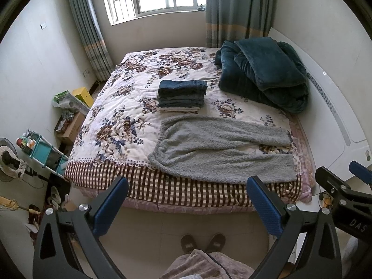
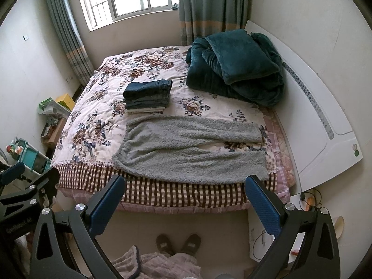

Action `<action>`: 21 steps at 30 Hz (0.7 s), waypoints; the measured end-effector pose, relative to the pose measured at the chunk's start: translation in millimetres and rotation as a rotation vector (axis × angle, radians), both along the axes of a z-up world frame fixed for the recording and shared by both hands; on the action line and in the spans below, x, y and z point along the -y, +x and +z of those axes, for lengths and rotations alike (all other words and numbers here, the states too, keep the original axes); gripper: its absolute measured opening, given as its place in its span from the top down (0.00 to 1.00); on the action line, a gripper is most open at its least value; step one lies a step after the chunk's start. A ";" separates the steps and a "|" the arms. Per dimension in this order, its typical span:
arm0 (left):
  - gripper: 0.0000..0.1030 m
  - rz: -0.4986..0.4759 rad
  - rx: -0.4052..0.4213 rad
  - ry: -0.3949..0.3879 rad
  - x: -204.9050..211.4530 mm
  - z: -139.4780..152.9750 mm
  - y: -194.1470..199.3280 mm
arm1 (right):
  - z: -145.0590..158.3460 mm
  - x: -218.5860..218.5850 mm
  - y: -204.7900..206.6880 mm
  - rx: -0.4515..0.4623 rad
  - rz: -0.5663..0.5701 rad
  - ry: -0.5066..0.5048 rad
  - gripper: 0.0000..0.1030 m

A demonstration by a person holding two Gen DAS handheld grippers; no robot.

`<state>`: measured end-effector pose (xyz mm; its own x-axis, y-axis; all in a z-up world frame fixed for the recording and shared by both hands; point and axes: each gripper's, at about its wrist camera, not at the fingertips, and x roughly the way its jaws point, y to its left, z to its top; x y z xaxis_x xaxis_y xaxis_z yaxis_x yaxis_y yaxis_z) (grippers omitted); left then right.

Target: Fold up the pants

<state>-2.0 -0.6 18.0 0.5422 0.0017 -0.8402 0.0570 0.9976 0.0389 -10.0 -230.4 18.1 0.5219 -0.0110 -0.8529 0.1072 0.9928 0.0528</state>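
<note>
Floral bed (image 1: 121,107) w/ grey pants (image 1: 218,148), folded stack (image 1: 182,95), teal blanket (image 1: 262,74).

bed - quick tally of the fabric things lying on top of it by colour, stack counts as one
Grey: 1, the fleece pants
Dark blue: 1, the stack of folded clothes
Teal: 1, the bundled blanket
Total: 3

Teal blanket (image 1: 262,74), folded jeans stack (image 1: 182,93)

Fuzzy, seemingly fleece grey pants (image 1: 220,148)
</note>
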 end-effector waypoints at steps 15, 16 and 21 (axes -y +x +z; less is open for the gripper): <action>0.00 0.000 0.005 0.000 1.6 4.0 0.0 | 0.2 0.0 -0.1 0.004 -0.001 0.000 0.00; 0.00 0.001 0.006 -0.001 0.4 3.0 -0.1 | 0.4 -0.4 -0.4 0.006 -0.001 -0.002 0.00; 0.00 0.003 0.008 -0.002 0.7 3.7 1.5 | 3.7 -0.1 0.8 0.011 -0.002 0.001 0.00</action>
